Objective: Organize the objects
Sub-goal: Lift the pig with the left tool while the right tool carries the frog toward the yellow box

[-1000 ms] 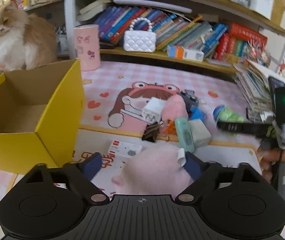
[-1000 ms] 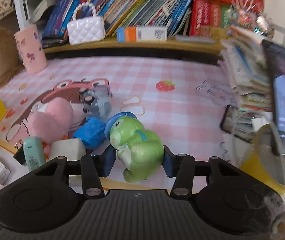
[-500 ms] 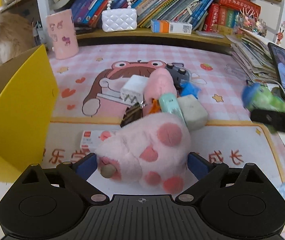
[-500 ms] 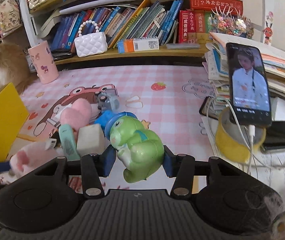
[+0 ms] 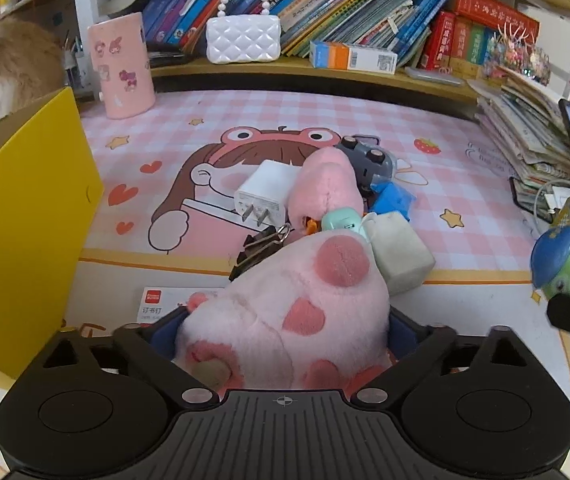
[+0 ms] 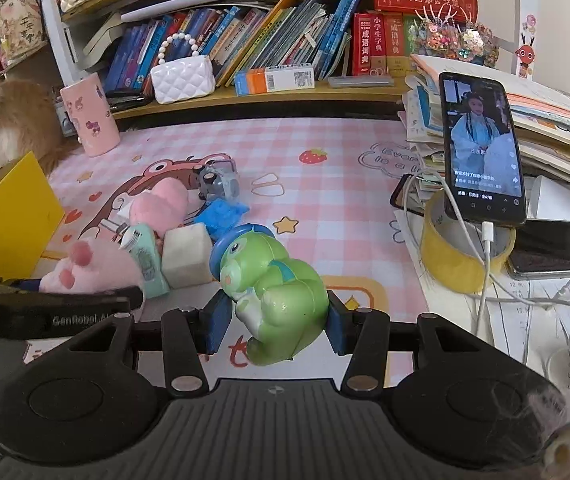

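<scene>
Sorting looks barely begun: the left gripper [image 5: 283, 328] straddles a pink plush paw [image 5: 297, 312] low over the worktop [image 5: 465, 152] with its jaws closing, the right gripper [image 6: 275, 322] pinches a green frog toy [image 6: 277, 292], and beyond them a pile of small things [image 5: 325, 208] is not yet cleared beside the yellow box [image 5: 25, 220]. The left view shows a white plug [image 5: 263, 194], a binder clip [image 5: 259, 250] and a staple box [image 5: 165, 300]; only the right view shows the whole phone [image 6: 481, 148] on a tape roll [image 6: 461, 252], and the cat's [image 6: 1, 120] face farther back.
</scene>
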Motion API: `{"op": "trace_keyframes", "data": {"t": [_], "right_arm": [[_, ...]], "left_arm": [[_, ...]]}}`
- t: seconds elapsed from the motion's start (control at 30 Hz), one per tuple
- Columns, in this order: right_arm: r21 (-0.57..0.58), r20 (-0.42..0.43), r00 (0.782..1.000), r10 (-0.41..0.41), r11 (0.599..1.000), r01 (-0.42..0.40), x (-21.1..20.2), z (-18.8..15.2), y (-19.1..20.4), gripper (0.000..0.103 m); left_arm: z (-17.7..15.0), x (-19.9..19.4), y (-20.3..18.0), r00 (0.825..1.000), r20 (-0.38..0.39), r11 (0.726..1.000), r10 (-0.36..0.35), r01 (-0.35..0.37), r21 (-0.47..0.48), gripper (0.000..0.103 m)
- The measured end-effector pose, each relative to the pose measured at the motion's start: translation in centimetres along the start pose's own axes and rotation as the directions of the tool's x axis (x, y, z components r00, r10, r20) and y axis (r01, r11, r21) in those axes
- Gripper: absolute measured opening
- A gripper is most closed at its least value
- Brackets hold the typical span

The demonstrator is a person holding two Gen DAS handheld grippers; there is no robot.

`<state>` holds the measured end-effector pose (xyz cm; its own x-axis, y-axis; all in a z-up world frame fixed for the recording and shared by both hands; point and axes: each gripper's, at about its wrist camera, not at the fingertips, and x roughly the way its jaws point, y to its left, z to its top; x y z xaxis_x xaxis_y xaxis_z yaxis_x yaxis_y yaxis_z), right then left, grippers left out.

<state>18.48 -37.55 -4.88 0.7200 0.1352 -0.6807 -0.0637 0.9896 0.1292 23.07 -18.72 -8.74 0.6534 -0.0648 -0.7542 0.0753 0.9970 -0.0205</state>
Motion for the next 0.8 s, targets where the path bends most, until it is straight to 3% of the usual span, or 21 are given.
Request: {"op": "trace_keyframes", "data": {"t": [0.27, 0.6, 0.8], "right_arm": [[-0.001, -0.023, 0.999, 0.041, 0.999, -0.041, -0.6, -0.8, 1.9, 0.045], [-0.09, -0.033, 0.995, 0.098, 0.991, -0.1, -1.7, -2.1, 6.5, 0.046], [-0.127, -0.041, 0.994, 0.105, 0.986, -0.109, -2.9, -3.0, 10.2, 0.046]], "left_arm": [[-0.5, -5.7, 2.5, 0.996, 0.072, 0.988, -0.058, 0.068, -0.142, 0.093], [-4.3, -11.3, 7.6, 0.995, 0.097, 0.956, -0.014, 0.042, -0.292, 0.093], [-5.9, -13.3, 11.0, 0.991, 0.129, 0.946, -0.024, 0.064, -0.318, 0.093]]}}
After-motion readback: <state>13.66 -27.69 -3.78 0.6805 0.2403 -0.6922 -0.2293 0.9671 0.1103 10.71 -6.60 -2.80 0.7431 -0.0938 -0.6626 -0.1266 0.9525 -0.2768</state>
